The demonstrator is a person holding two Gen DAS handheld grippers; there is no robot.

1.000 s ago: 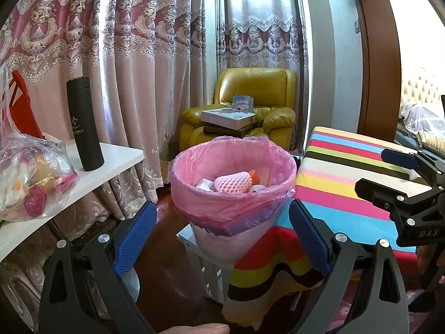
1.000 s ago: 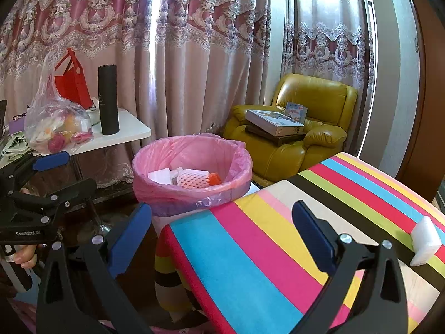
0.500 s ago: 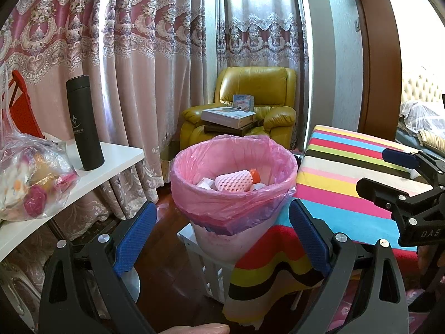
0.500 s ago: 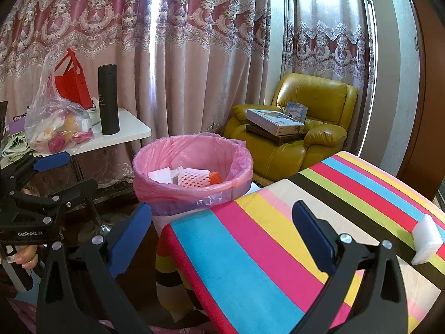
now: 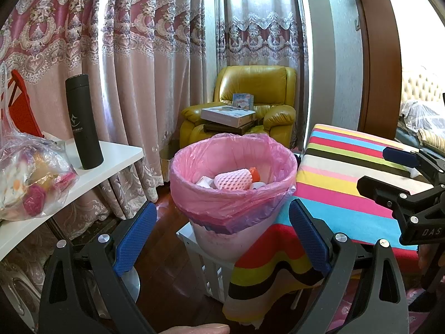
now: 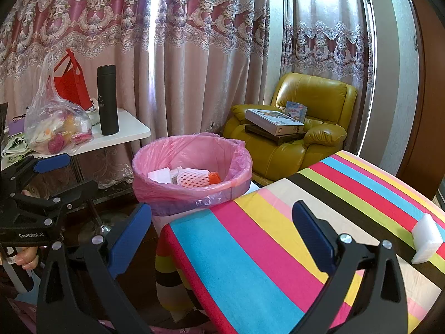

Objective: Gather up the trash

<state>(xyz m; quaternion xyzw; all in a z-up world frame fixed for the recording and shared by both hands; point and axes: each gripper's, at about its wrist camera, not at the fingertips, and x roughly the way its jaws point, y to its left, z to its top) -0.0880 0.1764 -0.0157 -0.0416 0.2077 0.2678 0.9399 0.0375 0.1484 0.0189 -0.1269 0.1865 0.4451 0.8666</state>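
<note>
Trash mostly lies in the pink-lined round plastic bin (image 6: 192,175), set beside the striped-cloth table (image 6: 250,250) for short drops. Both black, blue-padded grippers, left (image 5: 222,239) and right (image 6: 222,236), gape wide and empty. One white foam block (image 6: 425,236) remains on the cloth.

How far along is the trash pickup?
Done: the pink-lined trash bin already holds a pink foam fruit net, an orange scrap and white pieces. In hand: nothing; the left gripper and right gripper are both open and empty. Left: one white foam block on the striped tablecloth, at the right gripper's far right.
</note>
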